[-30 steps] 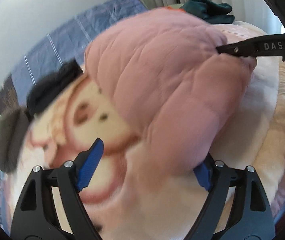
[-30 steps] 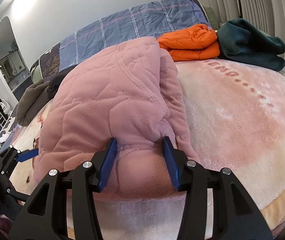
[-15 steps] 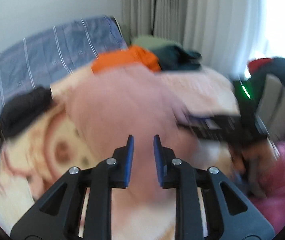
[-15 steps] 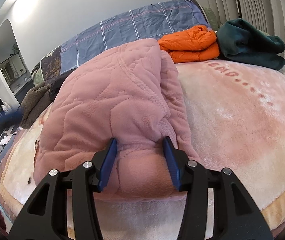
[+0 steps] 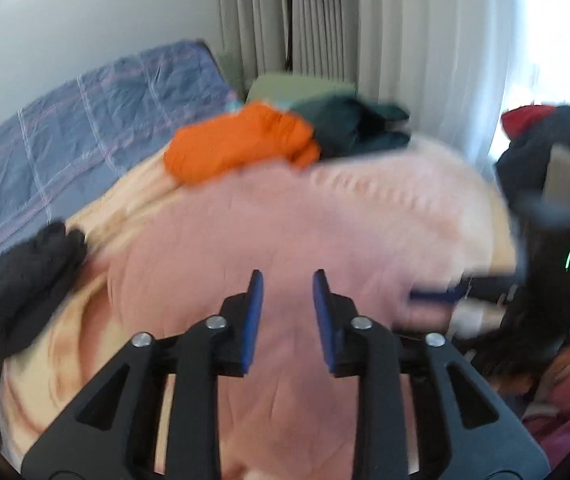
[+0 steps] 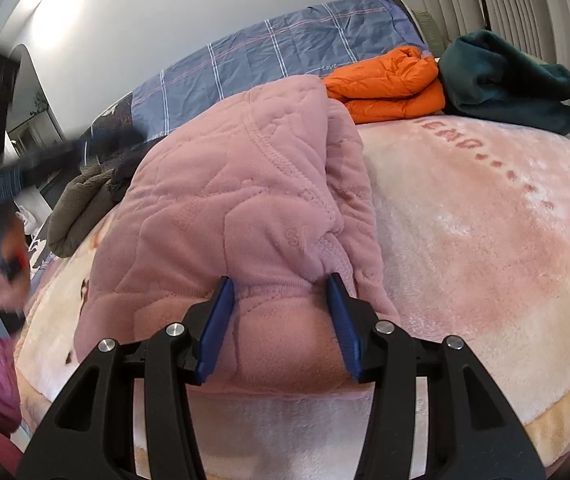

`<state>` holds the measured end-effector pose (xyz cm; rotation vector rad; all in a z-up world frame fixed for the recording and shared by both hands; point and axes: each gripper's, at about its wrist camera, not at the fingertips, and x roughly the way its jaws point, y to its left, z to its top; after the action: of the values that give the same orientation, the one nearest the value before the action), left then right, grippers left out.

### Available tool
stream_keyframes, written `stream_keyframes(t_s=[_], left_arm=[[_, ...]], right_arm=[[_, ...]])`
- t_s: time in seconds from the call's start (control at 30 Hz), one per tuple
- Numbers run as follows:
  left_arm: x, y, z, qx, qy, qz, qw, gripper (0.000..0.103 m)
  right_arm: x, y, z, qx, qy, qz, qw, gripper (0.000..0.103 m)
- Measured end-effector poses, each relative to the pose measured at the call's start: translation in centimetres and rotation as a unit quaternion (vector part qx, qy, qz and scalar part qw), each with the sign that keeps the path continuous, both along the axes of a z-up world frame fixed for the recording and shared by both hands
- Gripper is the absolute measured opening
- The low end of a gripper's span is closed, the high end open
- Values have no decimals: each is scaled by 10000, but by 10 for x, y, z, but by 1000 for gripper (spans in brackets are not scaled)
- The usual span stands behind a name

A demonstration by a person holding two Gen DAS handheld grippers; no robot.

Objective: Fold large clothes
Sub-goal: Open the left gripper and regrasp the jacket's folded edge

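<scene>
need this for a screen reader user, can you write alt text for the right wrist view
The right gripper has its blue jaws around a bunched edge of a pink quilted garment lying heaped on a pale pink blanket. Behind it sit a folded orange jacket and a dark green garment, with a blue checked quilt at the back.

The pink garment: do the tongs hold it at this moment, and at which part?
The right tongs are closed on a bunched fold at the near edge of the pink garment. The left tongs are open above it and hold nothing.
</scene>
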<state>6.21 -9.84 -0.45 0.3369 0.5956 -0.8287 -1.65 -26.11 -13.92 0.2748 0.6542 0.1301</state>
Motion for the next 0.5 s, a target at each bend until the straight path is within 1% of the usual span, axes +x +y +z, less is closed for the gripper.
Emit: stream_keyframes(t_s=[0.07, 0.1, 0.13, 0.17, 0.23, 0.27, 0.3, 0.33, 0.37, 0.4, 0.47, 0.5], left_arm=[[13, -23, 15, -29, -217, -99, 9997, 30], [18, -32, 17, -47, -191, -140, 9997, 30], [33, -49, 20, -71, -63, -160, 9998, 31], [41, -59, 18, -50, -5, -142, 9999, 33], [69, -90, -4, 320, 187, -96, 9993, 44], [85, -105, -29, 699, 444, -64, 9965, 46], [101, -116, -58, 1059, 764, -4, 9914, 47], [118, -121, -82, 1200, 1067, 112, 9870, 48], [125, -119, -80, 1046, 1284, 128, 9861, 47], [126, -119, -76, 1022, 1319, 113, 9859, 47], [119, -121, -75, 1141, 1110, 125, 9872, 48], [115, -120, -75, 1126, 1033, 146, 9881, 48]], right_arm=[[0, 0, 0, -6, 2, -2, 10000, 50], [0, -1, 0, 18, 4, 3, 10000, 50], [0, -2, 0, 36, 5, 6, 10000, 50], [1, -2, 0, 49, 6, 10, 10000, 50], [1, -2, 0, 49, 2, 6, 10000, 50], [2, -3, -1, 52, 14, -29, 10000, 50], [4, -4, -2, 83, 13, -37, 10000, 50], [5, -6, -3, 99, 4, -63, 9999, 50], [6, -7, -2, 153, -12, -36, 9999, 50], [6, -8, -1, 191, -17, 17, 9998, 50], [4, -12, 0, 309, -44, 113, 9994, 50], [-1, -18, 2, 509, -89, 152, 9985, 50]])
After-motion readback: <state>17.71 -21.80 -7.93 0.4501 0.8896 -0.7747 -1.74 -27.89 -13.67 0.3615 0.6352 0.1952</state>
